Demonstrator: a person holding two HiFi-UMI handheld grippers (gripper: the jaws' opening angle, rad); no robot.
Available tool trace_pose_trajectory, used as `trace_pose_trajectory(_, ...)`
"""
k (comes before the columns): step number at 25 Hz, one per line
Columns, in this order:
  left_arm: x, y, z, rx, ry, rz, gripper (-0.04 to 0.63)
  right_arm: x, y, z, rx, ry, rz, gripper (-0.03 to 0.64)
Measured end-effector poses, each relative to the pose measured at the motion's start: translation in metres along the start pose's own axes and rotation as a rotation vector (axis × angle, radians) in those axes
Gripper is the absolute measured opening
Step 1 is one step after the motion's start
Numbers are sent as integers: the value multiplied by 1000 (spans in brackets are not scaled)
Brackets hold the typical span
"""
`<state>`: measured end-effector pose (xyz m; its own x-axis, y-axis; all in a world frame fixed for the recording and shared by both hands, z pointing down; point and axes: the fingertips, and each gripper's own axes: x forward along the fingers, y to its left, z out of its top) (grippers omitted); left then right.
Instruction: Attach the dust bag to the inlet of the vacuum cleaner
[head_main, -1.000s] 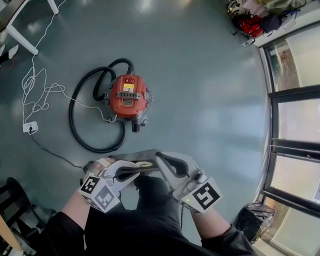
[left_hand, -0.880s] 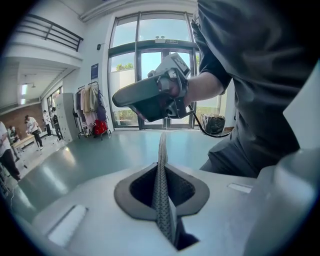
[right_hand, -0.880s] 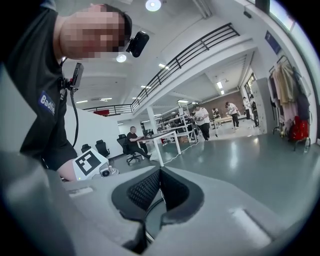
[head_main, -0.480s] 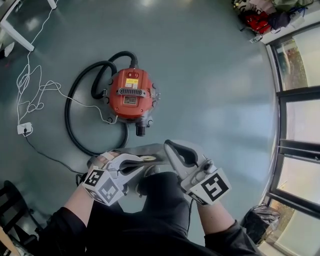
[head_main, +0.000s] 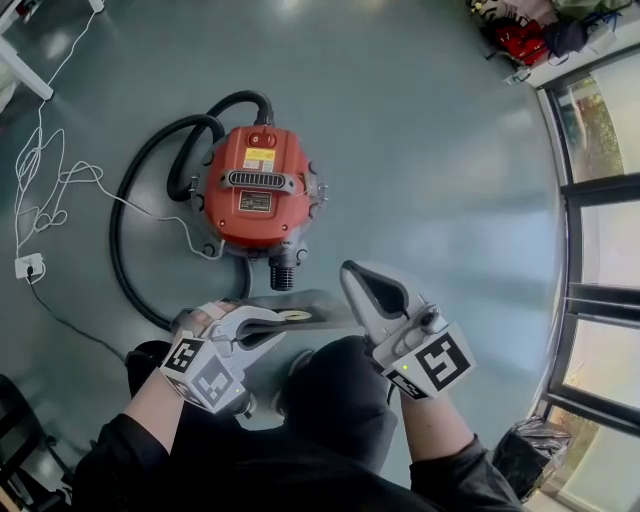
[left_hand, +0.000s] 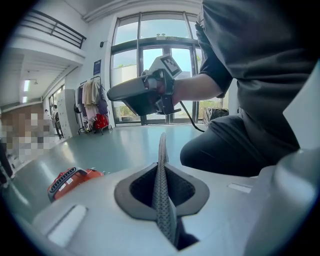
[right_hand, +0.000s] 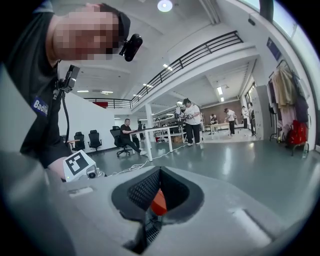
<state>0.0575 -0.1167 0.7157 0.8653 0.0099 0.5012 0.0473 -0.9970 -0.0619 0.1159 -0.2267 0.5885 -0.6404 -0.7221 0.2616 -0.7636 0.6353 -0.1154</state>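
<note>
The left tongs (head_main: 272, 327) pinch the flat grey dust bag (head_main: 315, 303) near the red vacuum cleaner (head_main: 258, 190), and the right tongs (head_main: 352, 272) are closed tight on nothing.

The person wears a dark short-sleeved top (head_main: 130, 470) and dark trousers (head_main: 330, 395). The left gripper (head_main: 277, 322) and the right gripper (head_main: 351, 274) have smooth light-grey shells, dark rims round dimpled black pads (right_hand: 142, 192), and a marker cube (head_main: 203, 372) of black-and-white squares on each. A small green light (head_main: 406, 368) glows on the right one, and a thin black cable (left_hand: 190, 117) hangs from it.
</note>
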Motion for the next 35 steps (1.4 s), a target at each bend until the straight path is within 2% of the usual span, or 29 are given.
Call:
trace_pose_trajectory(10,35,12,-44,16,-27,21,41,21,-21,-62,-51,-22,-8,-8)
trace_pose_trajectory(18,54,27,-67,40,-25,46,46,27,-31,-86,-88,-43,-12,-8)
trace_pose_trajectory(27,65,28,-97,63,52,61,46,38,-35,-96,-111,-63,-9,-8)
trace_pose_trajectory(35,49,37,-84,91,-37,88,58,40,-31,-100,-120,-66,-13,-8)
